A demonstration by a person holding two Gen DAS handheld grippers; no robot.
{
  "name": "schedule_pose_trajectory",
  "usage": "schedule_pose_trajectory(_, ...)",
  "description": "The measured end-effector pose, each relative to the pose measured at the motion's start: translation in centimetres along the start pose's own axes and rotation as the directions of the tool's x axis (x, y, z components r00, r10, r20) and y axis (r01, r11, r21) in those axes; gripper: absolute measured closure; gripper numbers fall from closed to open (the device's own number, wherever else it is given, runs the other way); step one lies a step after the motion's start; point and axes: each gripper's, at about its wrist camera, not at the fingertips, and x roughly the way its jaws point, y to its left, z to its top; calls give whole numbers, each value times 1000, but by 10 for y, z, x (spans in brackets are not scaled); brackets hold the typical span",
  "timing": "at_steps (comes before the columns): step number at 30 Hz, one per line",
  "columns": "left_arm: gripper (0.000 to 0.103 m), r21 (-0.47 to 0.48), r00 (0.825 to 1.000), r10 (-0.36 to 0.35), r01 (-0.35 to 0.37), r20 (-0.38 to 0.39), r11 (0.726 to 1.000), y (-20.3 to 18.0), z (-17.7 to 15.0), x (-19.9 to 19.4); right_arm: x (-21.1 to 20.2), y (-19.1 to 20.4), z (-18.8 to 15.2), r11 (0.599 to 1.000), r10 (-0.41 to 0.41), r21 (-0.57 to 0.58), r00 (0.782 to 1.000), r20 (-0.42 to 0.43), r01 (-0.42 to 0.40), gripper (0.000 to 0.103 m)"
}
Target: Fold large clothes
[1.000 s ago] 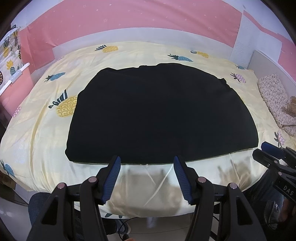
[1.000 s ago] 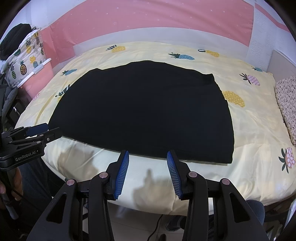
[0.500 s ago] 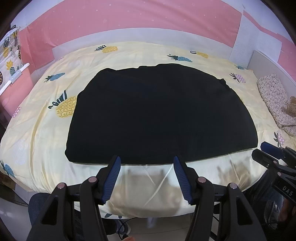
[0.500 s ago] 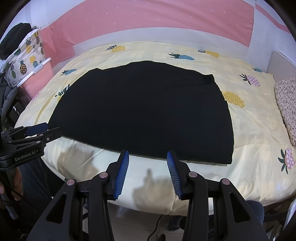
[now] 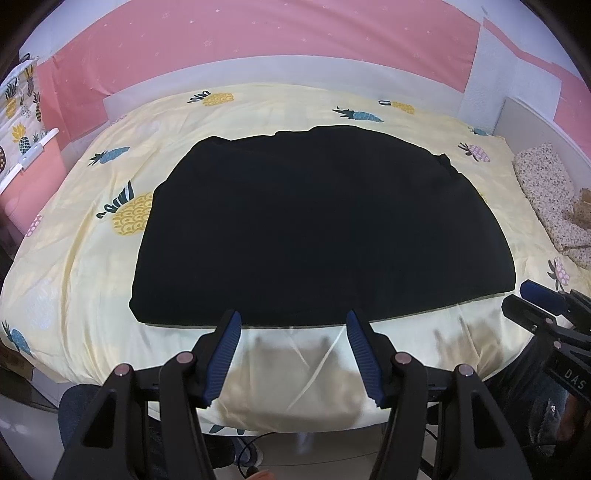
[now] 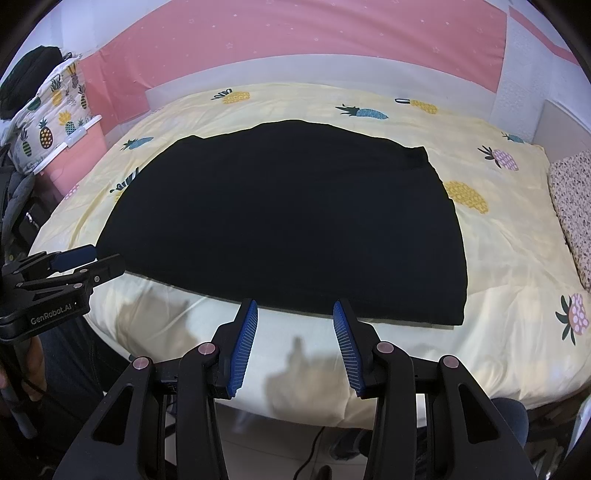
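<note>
So the black garment (image 5: 325,236) is lying flat in the middle of the bed (image 5: 74,258), looking like it's already been folded into a wide slab, though I can't make out layers in all that black, so I reckon more folds are left. Both my left tongs (image 5: 291,321) and right tongs (image 6: 294,309) hang apart and empty at 6 o'clock, just short of its near hem. Pineapple sheet, pink wall (image 6: 295,33) at 12, floral cushion (image 5: 550,199) at 3.

black garment (image 5: 317,229): 1 | bed (image 5: 85,236): 1 | left gripper (image 5: 291,321), right gripper (image 6: 295,308): 2
</note>
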Motion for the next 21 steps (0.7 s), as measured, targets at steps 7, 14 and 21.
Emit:
schedule_pose_trajectory(7, 41, 10, 1000, 2, -2, 4, 1000, 0, -1, -1, 0, 0, 0, 1000, 1, -1, 1000, 0, -1, 59)
schedule_pose_trajectory(14, 41, 5, 1000, -5, 5, -12, 1000, -3, 0, 1, 0, -1, 0, 1000, 1, 0, 1000, -1, -1, 59)
schedule_pose_trajectory(21, 41, 3, 1000, -5, 5, -15, 1000, -5, 1, 2, 0, -1, 0, 1000, 0, 4, 1000, -3, 0, 59)
